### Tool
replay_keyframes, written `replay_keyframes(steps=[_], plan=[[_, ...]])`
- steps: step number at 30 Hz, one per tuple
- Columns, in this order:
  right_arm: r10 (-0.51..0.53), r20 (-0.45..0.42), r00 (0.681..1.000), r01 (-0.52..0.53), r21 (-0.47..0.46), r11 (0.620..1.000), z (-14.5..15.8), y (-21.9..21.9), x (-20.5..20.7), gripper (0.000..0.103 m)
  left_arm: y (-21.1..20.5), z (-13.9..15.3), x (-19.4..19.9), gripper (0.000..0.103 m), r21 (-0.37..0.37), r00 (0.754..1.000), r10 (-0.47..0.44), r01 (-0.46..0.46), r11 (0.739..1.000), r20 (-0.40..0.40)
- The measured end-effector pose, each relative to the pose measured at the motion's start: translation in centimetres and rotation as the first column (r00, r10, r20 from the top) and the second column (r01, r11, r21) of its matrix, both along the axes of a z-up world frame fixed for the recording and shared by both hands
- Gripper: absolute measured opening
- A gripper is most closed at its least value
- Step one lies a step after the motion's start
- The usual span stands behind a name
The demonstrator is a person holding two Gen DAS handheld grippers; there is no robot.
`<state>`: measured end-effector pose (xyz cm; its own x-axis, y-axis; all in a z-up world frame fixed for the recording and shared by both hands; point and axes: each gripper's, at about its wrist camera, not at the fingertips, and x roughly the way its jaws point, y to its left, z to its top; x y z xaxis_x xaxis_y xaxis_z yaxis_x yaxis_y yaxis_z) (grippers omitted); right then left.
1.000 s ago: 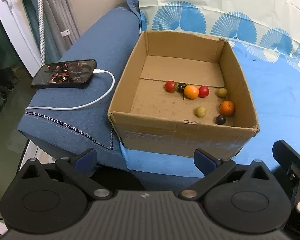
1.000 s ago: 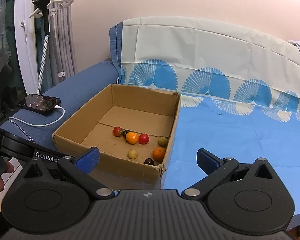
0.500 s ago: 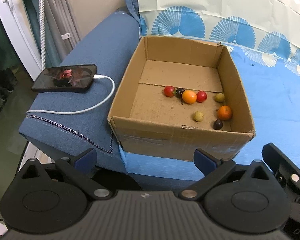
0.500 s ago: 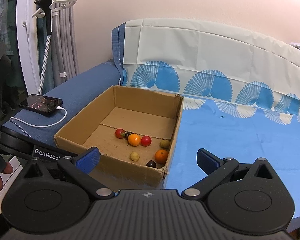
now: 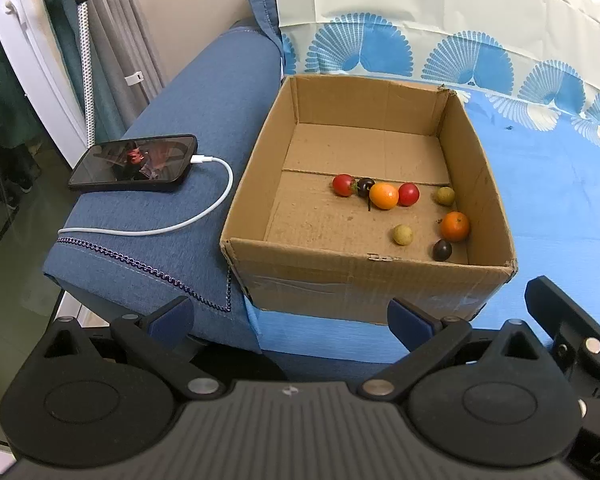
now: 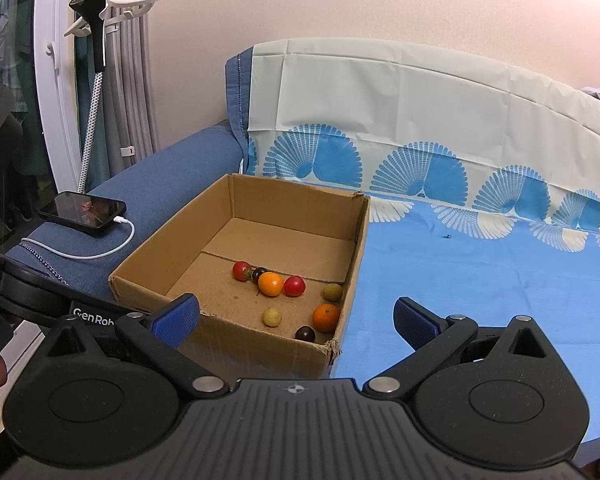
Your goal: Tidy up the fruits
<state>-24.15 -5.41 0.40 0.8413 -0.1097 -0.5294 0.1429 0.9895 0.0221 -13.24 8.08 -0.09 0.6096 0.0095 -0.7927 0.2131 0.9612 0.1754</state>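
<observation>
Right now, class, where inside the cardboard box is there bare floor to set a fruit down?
Free: the box floor along its left wall and behind the centre crease. Crowded: the fruits fill the near right corner.

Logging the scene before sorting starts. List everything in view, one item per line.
cardboard box: one, brown, open, on the blue sheet beside the armrest
red fruits: two, in the box's middle row
orange fruits: two, one mid-row, one near the right wall
dark fruits: two, one mid-row, one near the front wall
yellow-green fruits: two, right half of the box
phone: one, black, on the blue armrest
cable: one, white, plugged into the phone
left hand-held gripper: open, empty
right hand-held gripper: open, empty
</observation>
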Motion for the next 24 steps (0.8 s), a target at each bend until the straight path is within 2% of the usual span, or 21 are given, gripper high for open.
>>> replay_keyframes(steps=[24], plan=[[-0.002,-0.004,1.0,0.002,0.008,1.0,0.01,-0.14,0.51,0.102,-0.16,-0.01,0.02,0.103,0.012,1.0,-0.001,0.001,1.0,0.013]])
